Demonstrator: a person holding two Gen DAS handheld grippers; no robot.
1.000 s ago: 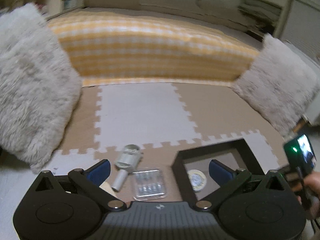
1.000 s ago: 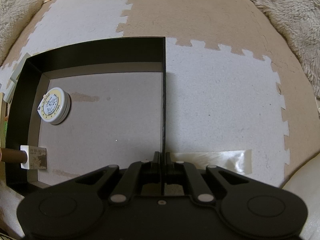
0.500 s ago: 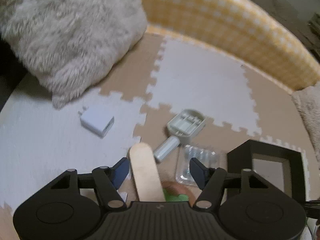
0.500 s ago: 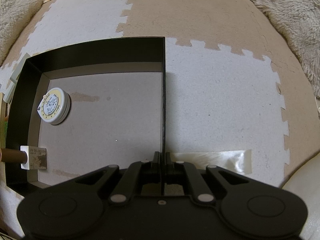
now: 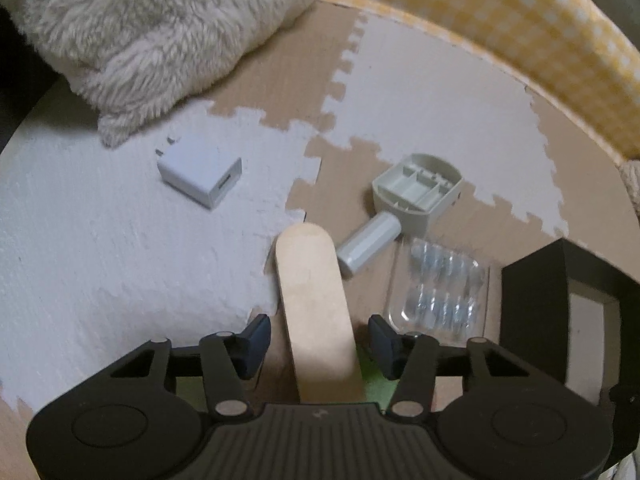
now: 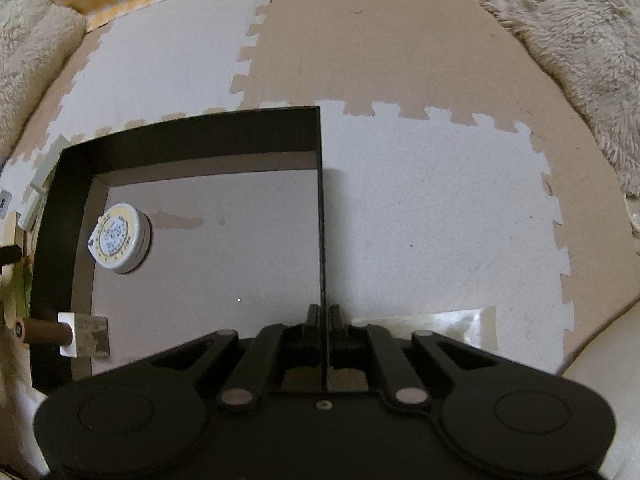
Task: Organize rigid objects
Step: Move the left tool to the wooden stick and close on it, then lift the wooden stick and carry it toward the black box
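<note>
My left gripper (image 5: 318, 340) is open, its blue-padded fingers either side of a flat wooden stick (image 5: 314, 300) that lies on the mat. Beyond it lie a grey handled tool (image 5: 404, 204), a clear blister pack (image 5: 440, 292) and a white charger cube (image 5: 200, 172). My right gripper (image 6: 323, 316) is shut on the right wall of a black box (image 6: 321, 200). Inside the box lie a round white and yellow tape measure (image 6: 119, 238) and a small white bottle with a brown cap (image 6: 76, 334). The box corner also shows in the left wrist view (image 5: 536, 300).
The floor is beige and white puzzle mat (image 6: 420, 200). Fluffy cushions stand at the left (image 5: 160, 28) and right (image 6: 580, 60). A yellow checked mattress edge (image 5: 540, 40) runs along the back. A strip of clear tape (image 6: 452, 326) lies on the mat by my right gripper.
My left gripper has swung down and left toward the floor objects and come over the wooden stick, closer now. The right gripper has stayed on the box wall.
</note>
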